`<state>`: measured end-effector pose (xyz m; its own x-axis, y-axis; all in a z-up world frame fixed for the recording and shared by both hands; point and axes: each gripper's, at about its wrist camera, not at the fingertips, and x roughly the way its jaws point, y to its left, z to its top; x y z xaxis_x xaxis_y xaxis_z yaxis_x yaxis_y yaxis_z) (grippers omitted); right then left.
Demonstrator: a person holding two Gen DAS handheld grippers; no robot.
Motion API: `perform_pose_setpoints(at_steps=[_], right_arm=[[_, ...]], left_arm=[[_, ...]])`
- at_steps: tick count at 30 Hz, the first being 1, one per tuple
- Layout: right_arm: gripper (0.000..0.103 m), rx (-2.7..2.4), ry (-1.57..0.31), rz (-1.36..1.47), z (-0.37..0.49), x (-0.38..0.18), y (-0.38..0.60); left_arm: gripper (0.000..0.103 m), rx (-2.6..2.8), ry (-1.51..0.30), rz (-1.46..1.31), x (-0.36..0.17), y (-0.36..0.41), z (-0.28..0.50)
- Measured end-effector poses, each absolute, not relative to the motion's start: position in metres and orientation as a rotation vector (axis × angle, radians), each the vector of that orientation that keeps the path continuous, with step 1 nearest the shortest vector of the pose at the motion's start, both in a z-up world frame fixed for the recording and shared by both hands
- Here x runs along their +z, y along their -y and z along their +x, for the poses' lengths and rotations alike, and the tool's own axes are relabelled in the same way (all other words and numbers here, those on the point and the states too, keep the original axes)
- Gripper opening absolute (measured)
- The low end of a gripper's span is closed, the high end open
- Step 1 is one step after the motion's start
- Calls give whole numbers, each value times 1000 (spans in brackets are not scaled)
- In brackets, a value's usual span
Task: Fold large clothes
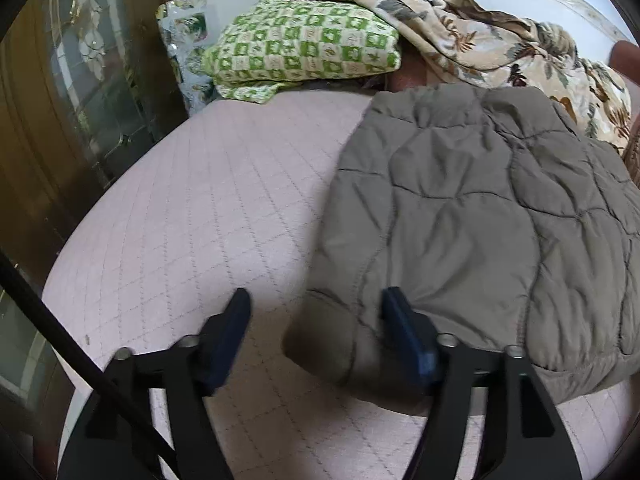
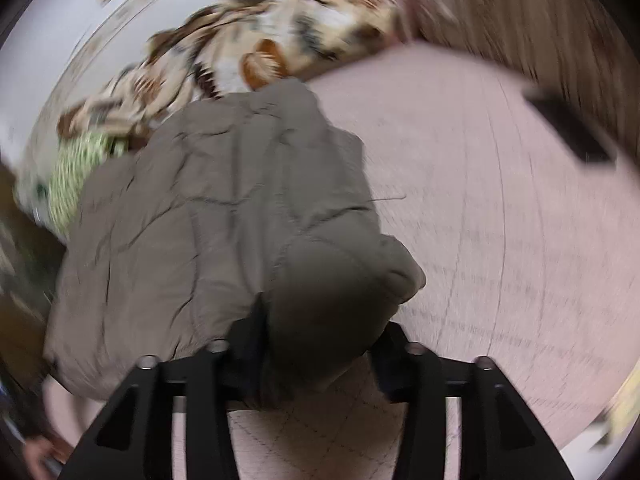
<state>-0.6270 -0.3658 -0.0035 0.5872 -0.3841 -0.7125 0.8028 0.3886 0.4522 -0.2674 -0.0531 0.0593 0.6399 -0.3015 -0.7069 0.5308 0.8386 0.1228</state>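
Note:
A grey-brown quilted jacket (image 1: pixel 480 216) lies on a pink quilted mattress (image 1: pixel 192 208). My left gripper (image 1: pixel 316 308) is open, low over the mattress; a near corner of the jacket lies between its fingers and its right finger (image 1: pixel 404 332) rests against the fabric. In the blurred right wrist view the jacket (image 2: pixel 208 208) spreads to the left, and a bunched fold of it (image 2: pixel 332 300) sits between the jaws of my right gripper (image 2: pixel 320 344), lifted over the mattress (image 2: pixel 480 200). The fingertips are hidden by the fabric.
A green checked pillow (image 1: pixel 304 52) and a beige leaf-print blanket (image 1: pixel 500 44) lie at the head of the bed. A dark wooden cabinet with glass (image 1: pixel 80 92) stands at the left. A dark flat object (image 2: pixel 568 128) lies near the mattress's right edge.

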Motion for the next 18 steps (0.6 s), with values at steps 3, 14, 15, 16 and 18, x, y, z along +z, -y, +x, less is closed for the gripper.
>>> perform_pose_setpoints(at_steps=[3, 14, 15, 16, 18], right_arm=[[77, -810, -524, 927, -642, -1, 370], [75, -875, -258, 564, -660, 72, 320], [67, -844, -267, 553, -651, 71, 318], [63, -819, -286, 544, -640, 68, 317], [54, -798, -344, 551, -624, 59, 320]], left_arm=[[86, -477, -754, 279, 62, 41, -261], [88, -455, -469, 166, 103, 25, -302], [88, -486, -437, 207, 102, 35, -311], [88, -515, -417, 244, 100, 44, -319], [88, -571, -417, 302, 93, 60, -325]])
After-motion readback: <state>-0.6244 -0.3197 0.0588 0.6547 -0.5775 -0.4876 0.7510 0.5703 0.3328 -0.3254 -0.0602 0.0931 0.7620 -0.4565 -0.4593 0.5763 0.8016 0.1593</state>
